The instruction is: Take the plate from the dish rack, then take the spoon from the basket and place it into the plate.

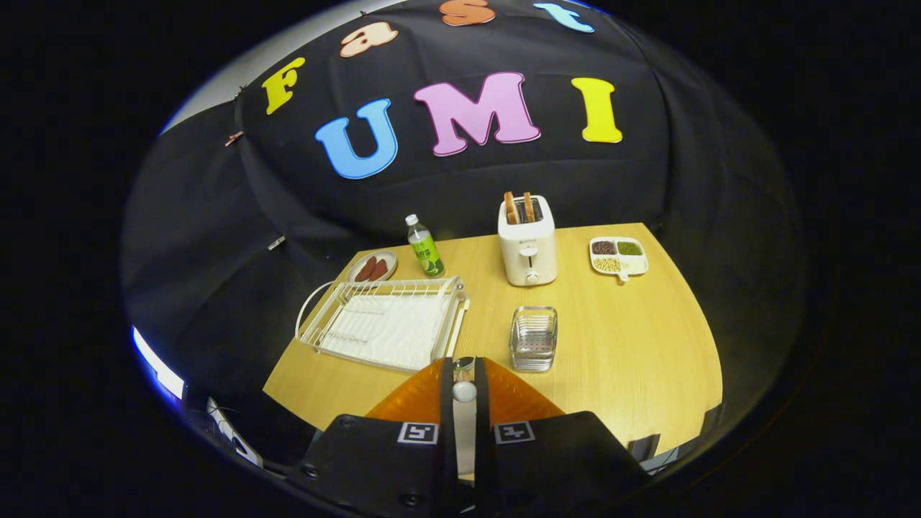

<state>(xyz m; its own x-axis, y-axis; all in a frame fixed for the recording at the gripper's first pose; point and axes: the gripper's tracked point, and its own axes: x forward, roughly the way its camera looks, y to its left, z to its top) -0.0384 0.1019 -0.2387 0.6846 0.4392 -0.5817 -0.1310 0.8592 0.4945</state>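
Wood table (633,338) — tongs (464,374) nearly closed, pinching spoon (464,391) w/ both fingers

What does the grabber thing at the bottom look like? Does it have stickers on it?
The gripper has two big flat fingers that narrow toward their tips and stand very close together, side by side. Behind them sit two blocky black housings with small round screws. Each housing carries a square black-and-white tag, like a puzzle-pattern sticker.
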